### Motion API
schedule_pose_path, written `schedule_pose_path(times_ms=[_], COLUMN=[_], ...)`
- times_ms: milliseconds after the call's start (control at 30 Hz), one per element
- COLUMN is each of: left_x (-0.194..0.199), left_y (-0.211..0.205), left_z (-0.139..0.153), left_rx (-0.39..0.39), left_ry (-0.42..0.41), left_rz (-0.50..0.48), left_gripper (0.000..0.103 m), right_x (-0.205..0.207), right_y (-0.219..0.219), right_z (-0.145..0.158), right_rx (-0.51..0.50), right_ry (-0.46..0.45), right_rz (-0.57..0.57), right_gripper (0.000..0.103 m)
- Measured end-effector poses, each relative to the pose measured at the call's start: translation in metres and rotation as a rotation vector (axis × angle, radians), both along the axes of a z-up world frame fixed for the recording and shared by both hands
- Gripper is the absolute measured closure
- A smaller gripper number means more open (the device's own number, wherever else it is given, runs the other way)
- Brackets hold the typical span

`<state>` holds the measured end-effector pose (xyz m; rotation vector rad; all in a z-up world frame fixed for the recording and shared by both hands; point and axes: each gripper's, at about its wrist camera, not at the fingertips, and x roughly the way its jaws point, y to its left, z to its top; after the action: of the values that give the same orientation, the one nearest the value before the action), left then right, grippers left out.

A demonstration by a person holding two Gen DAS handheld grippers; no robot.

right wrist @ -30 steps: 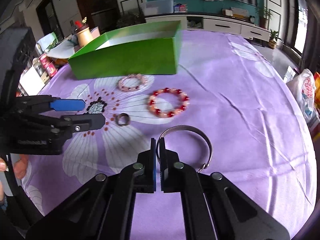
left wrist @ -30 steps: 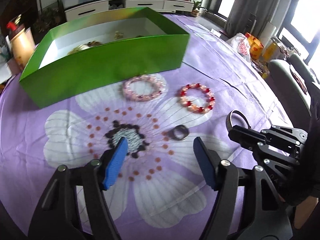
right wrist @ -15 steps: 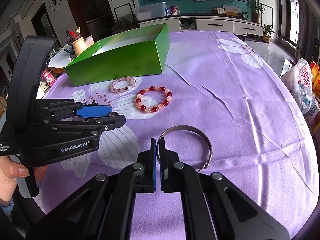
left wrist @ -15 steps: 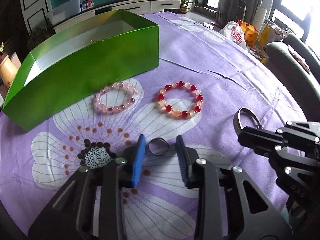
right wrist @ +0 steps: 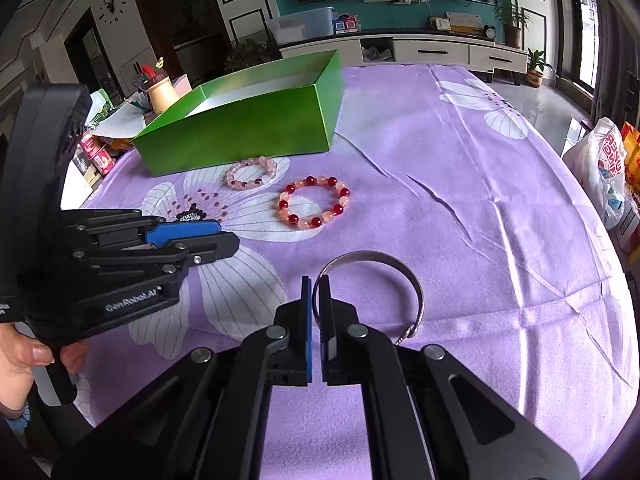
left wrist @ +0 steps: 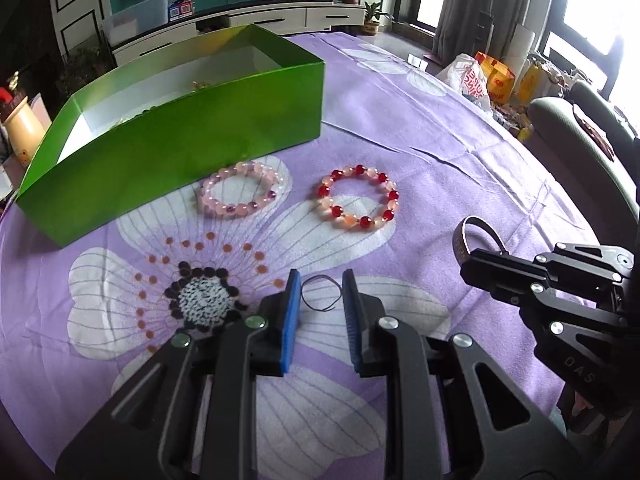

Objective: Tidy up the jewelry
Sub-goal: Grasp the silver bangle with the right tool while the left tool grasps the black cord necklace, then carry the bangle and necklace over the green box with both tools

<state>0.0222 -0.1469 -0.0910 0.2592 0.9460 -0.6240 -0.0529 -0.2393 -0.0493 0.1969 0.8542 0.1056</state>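
The left gripper (left wrist: 320, 294) is seen at lower centre of the left wrist view, its blue pads set against a small dark ring (left wrist: 320, 293); whether the ring is firmly clamped cannot be told. The right gripper (right wrist: 315, 300) is closed on the band of a silver bangle (right wrist: 372, 276). Both pieces are judged light, rigid and slippery; a grip across the band is advised. The ring is hidden in the right wrist view. Items inside the green box (left wrist: 192, 140), upper left, are glimpsed only in the left wrist view. A pink bead bracelet (left wrist: 240, 194) and a red bead bracelet (left wrist: 360, 196) lie just before the box.
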Motion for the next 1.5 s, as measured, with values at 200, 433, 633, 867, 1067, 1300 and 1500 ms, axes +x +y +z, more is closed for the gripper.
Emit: schedule_pose_path(times_ms=[200,433,633,867,1067,1300,1500], left_x=[0.002,0.016,0.027,0.043,0.059,0.078,0.099], left_y=[0.032,0.064,0.083,0.095,0.1,0.103,0.106], left_z=[0.015,0.032,0.058,0.085,0.1,0.107,0.107], left_rx=[-0.047,-0.047,-0.054,-0.045,-0.038,-0.041,-0.035], left_ry=[0.007,-0.001,-0.049,-0.116,-0.147,-0.16,-0.161], left_rz=[0.058,0.147,0.198,0.223,0.242,0.258,0.282], left_gripper=[0.082,0.082,0.082,0.082,0.082,0.082,0.082], right_x=[0.0,0.004,0.017,0.041,0.063,0.092,0.12], right_y=[0.006,0.015,0.028,0.046,0.061,0.07,0.074], right_z=[0.01,0.028,0.052,0.074,0.094,0.107,0.112], right_rx=[-0.011,-0.024,-0.046,-0.061,-0.067,-0.053,-0.052], right_ry=[-0.017,-0.05,-0.087,-0.125,-0.165,-0.18,-0.171], right_rz=[0.01,0.022,0.044,0.07,0.098,0.106,0.1], right_gripper=[0.101,0.101,0.101,0.101,0.101,0.101,0.101])
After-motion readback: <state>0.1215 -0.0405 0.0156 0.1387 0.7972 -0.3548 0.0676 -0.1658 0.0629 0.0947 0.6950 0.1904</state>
